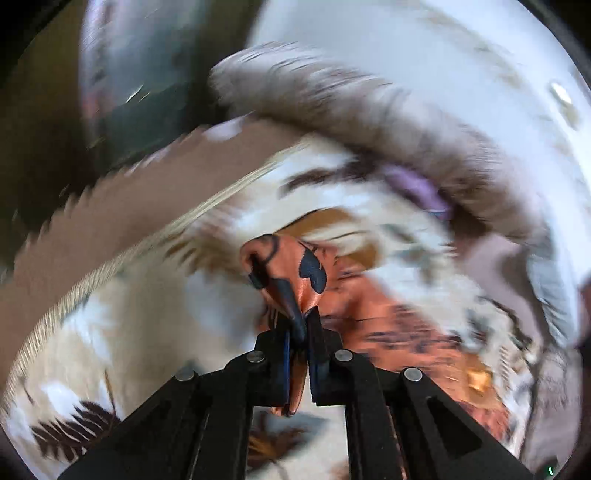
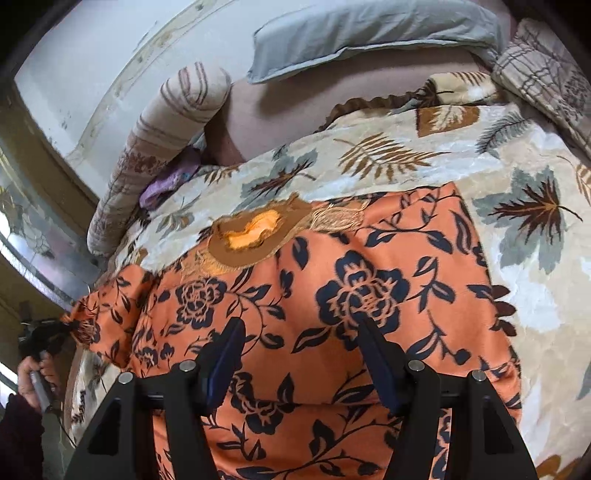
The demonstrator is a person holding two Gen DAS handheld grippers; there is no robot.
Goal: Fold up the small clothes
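Observation:
An orange garment with dark blue flowers (image 2: 332, 295) lies spread on a leaf-patterned blanket (image 2: 369, 158) on a bed. My right gripper (image 2: 299, 332) is open just above the middle of the garment, with nothing between its fingers. My left gripper (image 1: 300, 332) is shut on a bunched corner of the same garment (image 1: 295, 273) and holds it lifted off the blanket; that view is heavily blurred. In the right wrist view the left gripper (image 2: 48, 336) shows at the far left, holding the garment's sleeve end.
A striped bolster (image 2: 162, 144) lies along the wall at the left. A grey-blue pillow (image 2: 369, 33) and a patterned cushion (image 2: 546, 74) lie at the head of the bed. A purple cloth (image 2: 166, 184) is tucked by the bolster.

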